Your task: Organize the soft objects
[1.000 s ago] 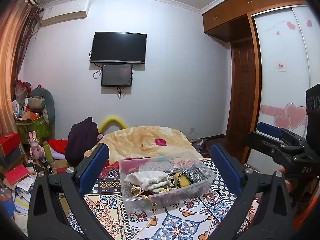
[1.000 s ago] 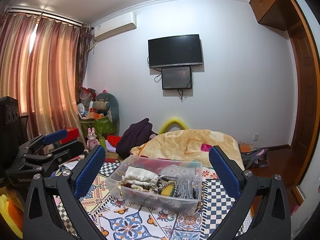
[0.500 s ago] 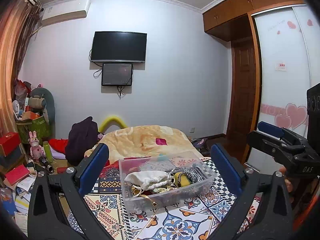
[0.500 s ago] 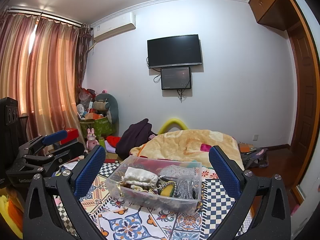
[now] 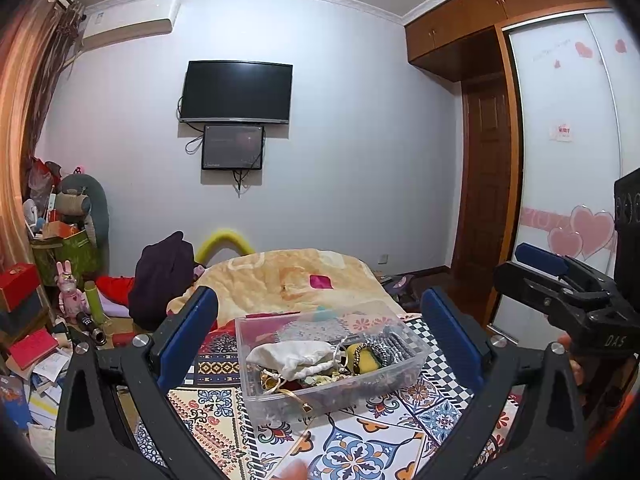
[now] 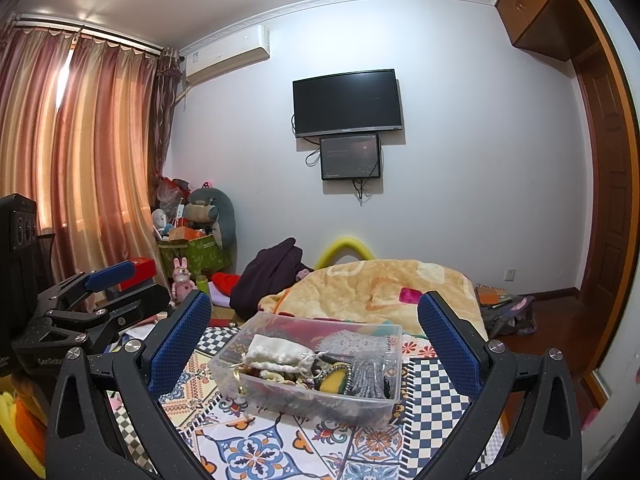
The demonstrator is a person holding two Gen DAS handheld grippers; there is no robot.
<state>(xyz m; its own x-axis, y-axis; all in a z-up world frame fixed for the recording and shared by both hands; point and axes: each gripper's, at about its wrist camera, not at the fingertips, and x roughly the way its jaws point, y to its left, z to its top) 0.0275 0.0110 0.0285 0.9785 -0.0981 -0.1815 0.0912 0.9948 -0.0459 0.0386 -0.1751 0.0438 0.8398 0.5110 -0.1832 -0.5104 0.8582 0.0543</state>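
A clear plastic box (image 5: 414,356) sits on a patterned cloth; it also shows in the right wrist view (image 6: 394,376). It holds a white drawstring pouch (image 5: 294,356) (image 6: 276,350), a yellow-green piece (image 5: 366,360) (image 6: 334,382), a grey beaded item (image 6: 366,372) and other small soft things. My left gripper (image 5: 320,340) is open and empty, raised in front of the box. My right gripper (image 6: 314,340) is open and empty, also short of the box. Each gripper shows at the edge of the other's view.
The patterned cloth (image 6: 248,448) covers the surface under the box. Behind it lies a yellow blanket (image 6: 392,284), a dark garment (image 6: 272,276) and a yellow foam arc (image 6: 346,248). Clutter and boxes (image 5: 24,320) pile at the left. A wardrobe (image 5: 568,160) stands at the right.
Both views have barely shifted; the grippers stay open and the box and its contents have not moved.
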